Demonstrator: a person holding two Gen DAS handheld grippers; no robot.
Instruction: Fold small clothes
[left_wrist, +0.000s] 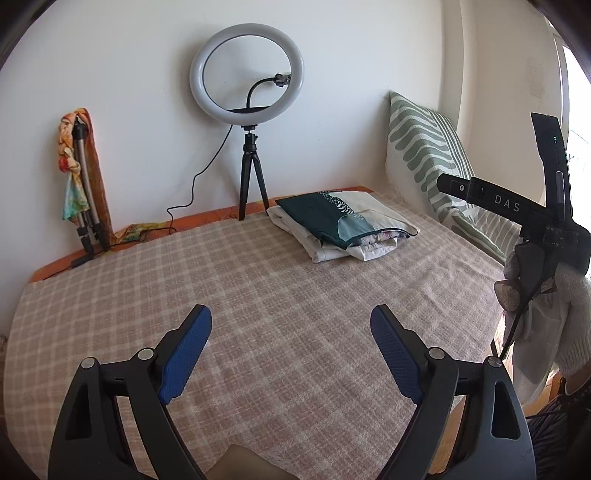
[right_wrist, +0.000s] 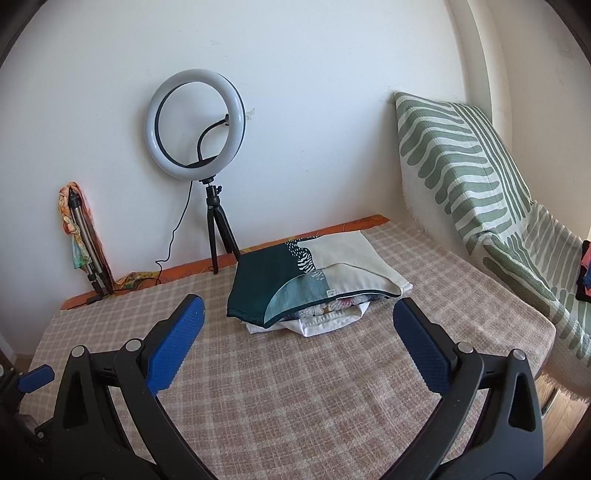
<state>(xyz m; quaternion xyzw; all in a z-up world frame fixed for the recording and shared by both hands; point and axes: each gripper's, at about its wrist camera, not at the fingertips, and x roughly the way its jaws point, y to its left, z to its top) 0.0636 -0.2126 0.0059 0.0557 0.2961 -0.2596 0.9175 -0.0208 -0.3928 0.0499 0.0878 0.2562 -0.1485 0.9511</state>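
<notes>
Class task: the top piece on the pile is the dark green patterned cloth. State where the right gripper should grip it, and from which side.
Probably the dark green cloth's near left corner, approached from the front. That corner overhangs the white pieces beneath, so the open right gripper could likely pinch it alone.

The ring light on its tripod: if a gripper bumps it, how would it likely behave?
The ring light probably tips easily: a wide ring sits high on a narrow black tripod. It looks light, and its trailing cable could tug it.
</notes>
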